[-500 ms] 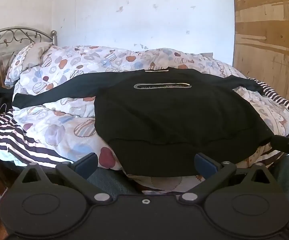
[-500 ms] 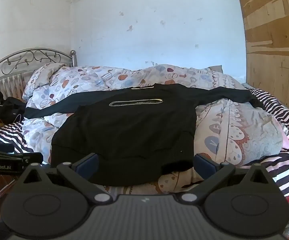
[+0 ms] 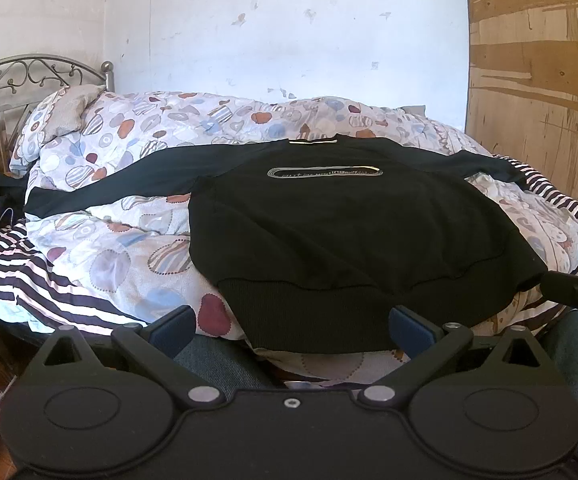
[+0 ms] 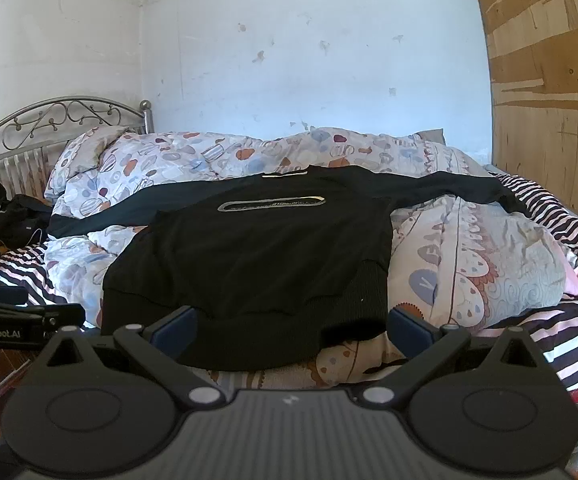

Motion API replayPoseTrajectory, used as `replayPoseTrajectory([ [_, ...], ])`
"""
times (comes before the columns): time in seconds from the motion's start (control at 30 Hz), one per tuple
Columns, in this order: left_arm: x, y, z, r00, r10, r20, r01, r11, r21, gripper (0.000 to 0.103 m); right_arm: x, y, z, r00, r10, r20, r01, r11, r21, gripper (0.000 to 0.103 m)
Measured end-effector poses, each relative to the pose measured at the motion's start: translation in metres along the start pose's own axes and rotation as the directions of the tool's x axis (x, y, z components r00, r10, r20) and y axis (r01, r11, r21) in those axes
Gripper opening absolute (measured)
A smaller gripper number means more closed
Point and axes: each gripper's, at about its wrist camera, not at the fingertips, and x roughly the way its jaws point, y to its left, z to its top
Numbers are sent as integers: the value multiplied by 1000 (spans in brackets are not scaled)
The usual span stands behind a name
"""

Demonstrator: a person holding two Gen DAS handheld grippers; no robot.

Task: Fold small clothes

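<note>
Both tongs, left (image 3: 291, 326) and right (image 4: 291, 326), gape wide, empty. Ahead I see the sweater (image 3: 353, 236) flat on the bed (image 3: 121, 256), sleeves running crosswise, hem nearest, each tongs near its own hem corner.

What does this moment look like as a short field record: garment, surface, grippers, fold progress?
garment: black sweatshirt, spread flat, front up, both sleeves stretched out sideways
logo: oval print on the chest
surface: patterned duvet over a striped sheet on a bed
left gripper: open, short of the hem, holding nothing
right gripper: open, short of the hem, holding nothing
fold progress: none visible yet
other: dark bundle by the metal headboard
</note>
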Motion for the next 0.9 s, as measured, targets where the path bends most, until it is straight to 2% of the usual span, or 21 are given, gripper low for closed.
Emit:
replayPoseTrajectory([
  [0.9,2,1,-1,1000,0,0,0,1000,-1,102,-1,0,-1,1000,1,0,-1,1000,1,103],
])
